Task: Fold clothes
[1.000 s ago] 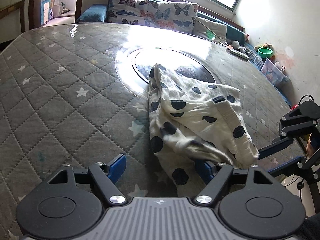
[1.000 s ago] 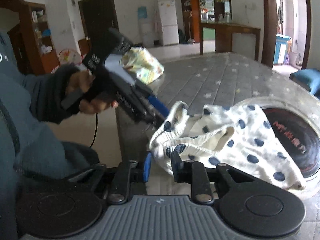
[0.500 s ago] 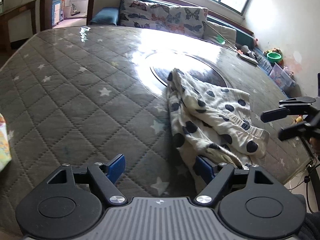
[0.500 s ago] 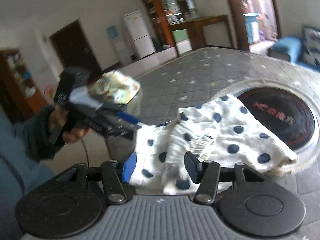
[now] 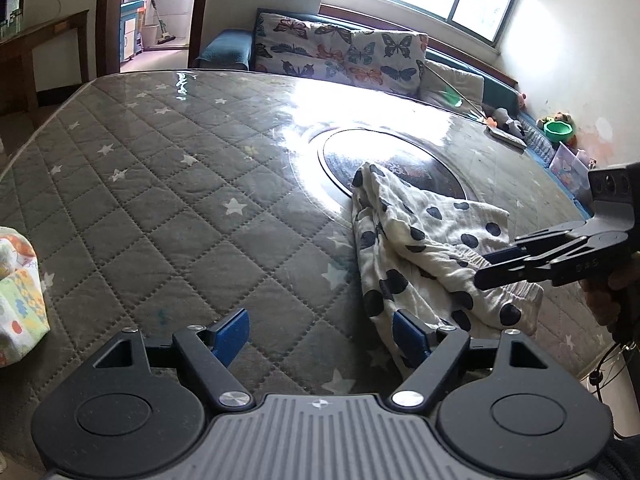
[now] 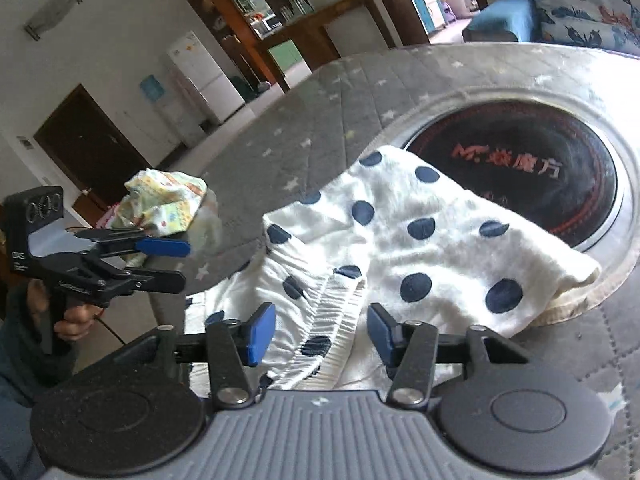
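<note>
My left claw (image 5: 320, 330) hangs over the quilted grey star-print table cover (image 5: 168, 216) with its jaws spread wide and nothing between them; the blue pad on its right side sits just beside the near edge of the white garment with dark polka dots (image 5: 424, 248), and I cannot tell whether it touches the cloth. That garment lies crumpled ahead and to the right of this claw, its far end draped over the rim of the round dark inset (image 5: 400, 160) in the table.

My right claw (image 6: 322, 332) is about half open and its jaws are closing, with the garment's gathered elastic waistband (image 6: 340, 312) lying between the pads, which do not yet press on it. The rest of the spotted cloth spreads ahead and to the right of it. Off to its left, beyond my other claw, a small bundle of colourful printed fabric (image 6: 168, 200) rests near the table edge.
</note>
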`<state>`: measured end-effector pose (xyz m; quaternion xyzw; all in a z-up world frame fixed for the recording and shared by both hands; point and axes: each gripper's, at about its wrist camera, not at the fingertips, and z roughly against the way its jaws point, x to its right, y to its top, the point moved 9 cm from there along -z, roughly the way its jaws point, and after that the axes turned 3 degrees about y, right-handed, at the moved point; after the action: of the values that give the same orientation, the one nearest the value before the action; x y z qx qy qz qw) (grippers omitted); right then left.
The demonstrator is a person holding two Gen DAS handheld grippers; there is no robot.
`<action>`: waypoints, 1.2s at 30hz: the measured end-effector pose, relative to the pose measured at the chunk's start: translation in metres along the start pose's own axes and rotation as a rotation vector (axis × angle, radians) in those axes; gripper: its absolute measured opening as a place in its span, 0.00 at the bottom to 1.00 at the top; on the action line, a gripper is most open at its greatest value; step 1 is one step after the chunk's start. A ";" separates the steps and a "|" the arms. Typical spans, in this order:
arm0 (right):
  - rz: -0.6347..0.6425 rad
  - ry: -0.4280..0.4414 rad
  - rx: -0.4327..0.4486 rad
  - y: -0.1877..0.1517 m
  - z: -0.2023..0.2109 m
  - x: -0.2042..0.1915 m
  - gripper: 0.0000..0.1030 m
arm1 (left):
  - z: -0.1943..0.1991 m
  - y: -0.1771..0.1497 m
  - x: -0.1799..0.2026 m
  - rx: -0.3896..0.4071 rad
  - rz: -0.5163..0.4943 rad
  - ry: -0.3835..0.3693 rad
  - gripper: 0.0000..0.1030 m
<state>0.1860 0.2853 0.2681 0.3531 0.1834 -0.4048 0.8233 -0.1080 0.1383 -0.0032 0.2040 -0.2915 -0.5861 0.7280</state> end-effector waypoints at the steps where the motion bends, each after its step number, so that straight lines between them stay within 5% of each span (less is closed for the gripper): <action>1: 0.000 -0.004 -0.007 -0.001 -0.003 0.000 0.38 | 0.001 0.001 -0.001 0.002 0.002 0.002 0.79; 2: 0.001 -0.009 -0.009 -0.002 -0.005 -0.001 0.26 | 0.001 0.002 -0.002 0.005 0.004 0.004 0.79; 7: 0.079 0.000 0.054 0.006 0.004 -0.022 0.09 | 0.005 0.007 -0.006 0.022 0.007 0.014 0.79; 15: 0.374 0.153 0.045 -0.006 0.001 -0.105 0.17 | 0.009 0.017 -0.006 0.049 -0.003 0.016 0.79; 22: 0.429 0.243 0.040 -0.019 0.005 -0.134 0.28 | 0.012 0.032 0.006 0.083 -0.034 -0.011 0.79; 31: 0.286 0.007 0.029 -0.030 0.017 -0.074 0.28 | 0.003 0.055 0.069 0.134 -0.134 -0.167 0.78; 36: 0.250 -0.027 0.027 -0.044 0.015 -0.061 0.34 | -0.026 0.049 0.102 0.084 -0.162 -0.251 0.78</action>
<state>0.1146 0.2888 0.2953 0.3788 0.1213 -0.3061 0.8649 -0.0405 0.0489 0.0277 0.1821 -0.3872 -0.6511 0.6269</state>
